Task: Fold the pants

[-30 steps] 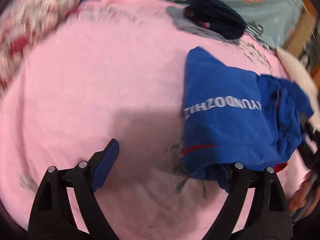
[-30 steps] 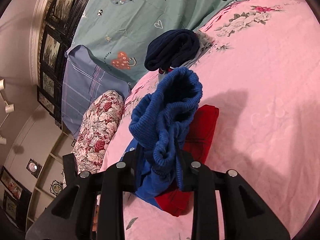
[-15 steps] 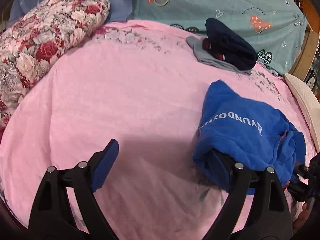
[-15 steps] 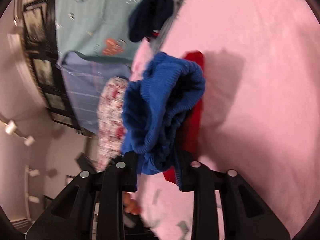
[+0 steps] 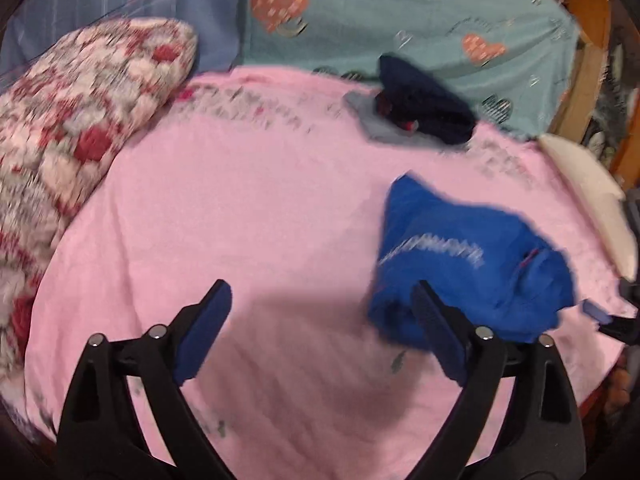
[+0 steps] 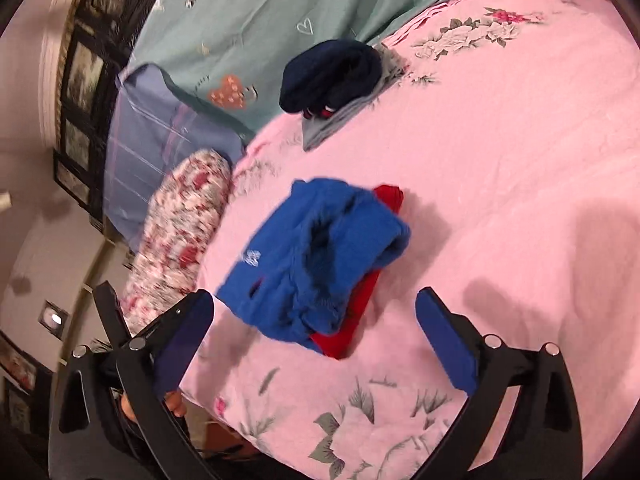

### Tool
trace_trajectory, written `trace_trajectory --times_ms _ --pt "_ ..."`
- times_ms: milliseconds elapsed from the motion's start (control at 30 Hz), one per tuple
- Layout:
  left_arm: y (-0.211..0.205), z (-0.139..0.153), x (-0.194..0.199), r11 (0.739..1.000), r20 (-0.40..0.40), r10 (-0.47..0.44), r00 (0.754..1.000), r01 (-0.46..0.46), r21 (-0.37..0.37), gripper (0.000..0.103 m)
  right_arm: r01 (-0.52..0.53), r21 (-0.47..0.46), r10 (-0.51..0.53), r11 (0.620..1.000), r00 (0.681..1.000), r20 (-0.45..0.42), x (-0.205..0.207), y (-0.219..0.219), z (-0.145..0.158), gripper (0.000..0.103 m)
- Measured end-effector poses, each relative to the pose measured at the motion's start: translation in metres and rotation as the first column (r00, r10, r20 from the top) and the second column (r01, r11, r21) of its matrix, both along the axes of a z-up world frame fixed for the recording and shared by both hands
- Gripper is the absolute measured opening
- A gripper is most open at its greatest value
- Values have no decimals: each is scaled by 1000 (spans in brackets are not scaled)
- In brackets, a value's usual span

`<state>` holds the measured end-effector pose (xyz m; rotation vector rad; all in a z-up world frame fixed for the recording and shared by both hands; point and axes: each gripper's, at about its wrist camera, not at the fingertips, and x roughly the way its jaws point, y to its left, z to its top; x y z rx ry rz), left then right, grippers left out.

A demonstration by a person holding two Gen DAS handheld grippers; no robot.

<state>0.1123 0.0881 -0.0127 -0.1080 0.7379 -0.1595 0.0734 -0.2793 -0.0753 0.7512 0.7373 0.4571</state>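
The right gripper (image 6: 314, 344) is standing with its jaws spread wide, having just been opening, and nothing is sitting between them now: the blue pants (image 6: 312, 260) are lying free on the pink bedsheet (image 6: 500, 180) just ahead of the pads, bunched into a loose bundle with a red piece of cloth (image 6: 360, 308), whether lining or a separate garment I cannot tell, showing underneath. The left gripper (image 5: 320, 332) is likewise gaping, its jaws also having just been opening, and it is gripping nothing; in its own view the right-hand pad is overlapping the near edge of the pants (image 5: 468, 264), though whether it is touching the cloth or only hanging in front of it is unclear in the blur. Judging by this, the step in hand is the release of the bundle onto the bed, and the fold itself is looking rough rather than finished, since the waistband end is heaped up instead of lying flat. The next move is probably calling for both grippers to come back down on the edges of the heap, pinching a thin layer of soft fabric without dragging the sheet, to flatten or square it. Farther back, a dark navy garment (image 6: 332, 74) is resting on something grey near the teal quilt (image 6: 280, 12), and a floral pillow (image 5: 72, 120) is lying along the left side.
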Motion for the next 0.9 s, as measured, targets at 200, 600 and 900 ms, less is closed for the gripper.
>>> trace_trajectory --times_ms 200,600,900 --pt "-33 -1 79 977 -106 -194 975 183 -108 100 -20 105 40 994 981 -190 45 8 -34 101" --pt "-50 -75 146 908 -348 -361 865 241 -343 96 -173 -46 158 984 959 -235 79 57 -28 91" --pt "-73 -81 153 876 -367 -430 825 284 -389 75 -275 -24 263 961 938 -224 87 62 -33 97"
